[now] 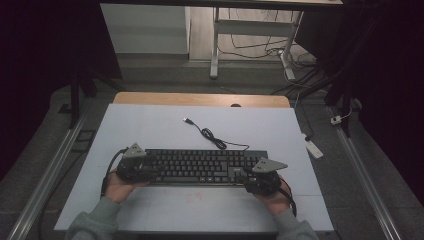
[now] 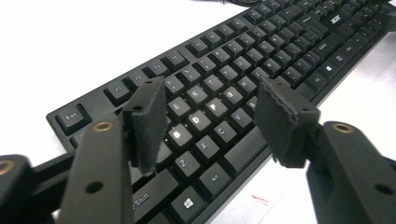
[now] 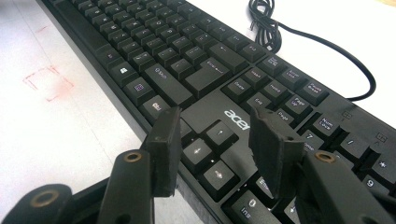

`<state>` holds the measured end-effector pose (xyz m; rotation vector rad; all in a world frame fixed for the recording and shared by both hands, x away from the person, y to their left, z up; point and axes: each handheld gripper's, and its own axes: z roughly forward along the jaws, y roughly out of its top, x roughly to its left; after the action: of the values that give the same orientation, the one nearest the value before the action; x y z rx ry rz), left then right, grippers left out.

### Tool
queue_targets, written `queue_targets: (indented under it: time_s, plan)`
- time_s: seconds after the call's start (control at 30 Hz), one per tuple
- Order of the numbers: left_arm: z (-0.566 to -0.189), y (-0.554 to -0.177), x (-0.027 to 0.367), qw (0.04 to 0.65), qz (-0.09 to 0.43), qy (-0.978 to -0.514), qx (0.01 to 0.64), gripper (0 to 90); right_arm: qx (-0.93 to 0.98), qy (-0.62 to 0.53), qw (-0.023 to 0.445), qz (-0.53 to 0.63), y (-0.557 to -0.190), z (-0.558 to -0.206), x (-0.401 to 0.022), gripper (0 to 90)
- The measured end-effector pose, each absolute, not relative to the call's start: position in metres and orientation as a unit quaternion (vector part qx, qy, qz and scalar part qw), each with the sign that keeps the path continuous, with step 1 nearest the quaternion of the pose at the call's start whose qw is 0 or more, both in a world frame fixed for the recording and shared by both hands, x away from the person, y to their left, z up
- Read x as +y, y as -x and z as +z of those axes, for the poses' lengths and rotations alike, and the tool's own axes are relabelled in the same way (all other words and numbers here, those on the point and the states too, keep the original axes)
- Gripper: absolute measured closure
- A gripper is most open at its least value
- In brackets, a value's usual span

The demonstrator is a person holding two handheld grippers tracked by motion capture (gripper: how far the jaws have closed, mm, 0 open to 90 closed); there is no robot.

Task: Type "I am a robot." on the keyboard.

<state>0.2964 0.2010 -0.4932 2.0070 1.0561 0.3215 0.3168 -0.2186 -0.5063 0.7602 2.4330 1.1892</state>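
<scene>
Left hand (image 1: 116,186) came in at 7 o'clock of the table (image 1: 150,125), grey knit sleeve (image 1: 95,222) behind it. It held the left gripper (image 1: 142,169): matte black body, grey three-cornered plate on top, black cable looping off its outer side. Gripper sat at the keyboard's 9 o'clock end. In the left gripper view its jaws stood apart, hovering over the letter keys; pads (image 2: 148,121) were rough, flat black slabs with ragged edges, brass-coloured bushings in the arms. Nothing clamped between them, and I couldn't tell if either pad touched a key.

Keyboard (image 1: 200,166): long flat black plastic rectangle, matte low keycaps with white legends, an "acer" logo (image 3: 237,119) above the arrow keys. It lay across the near-centre of the table, long side left to right. Table top was a smooth pale sheet with faint red marks (image 3: 48,83) near the front edge; a wooden strip showed at 12 o'clock.

Thin black cable (image 1: 212,137) ran from the keyboard's back edge toward 12 o'clock, bundled in a small coil, ending in a USB plug (image 1: 188,120).

Right gripper (image 1: 251,176), same build, sat at the keyboard's 3 o'clock end in the right hand (image 1: 274,197). Jaws apart, straddling the arrow-key block at the front edge, not clamped on anything.
</scene>
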Motion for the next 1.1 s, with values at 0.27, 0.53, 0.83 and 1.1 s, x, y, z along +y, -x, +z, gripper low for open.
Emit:
queue_targets:
  time_s: [0.27,0.53,0.83,1.1]
  plan:
    - [-0.494,-0.297,0.205,0.412,0.131,-0.800,0.417,61.9,0.854,-0.266,0.166,0.415,-0.317,-0.506,-0.219,54.4]
    - [-0.495,-0.299,0.211,0.408,0.137,-0.796,0.425,83.0,0.854,-0.267,0.167,0.414,-0.317,-0.507,-0.219,54.5]
    - [-0.503,-0.305,0.217,0.390,0.136,-0.794,0.446,88.8,0.855,-0.267,0.169,0.412,-0.317,-0.507,-0.219,54.6]
    - [-0.512,-0.310,0.212,0.366,0.137,-0.802,0.451,88.8,0.856,-0.266,0.167,0.411,-0.317,-0.507,-0.218,54.6]
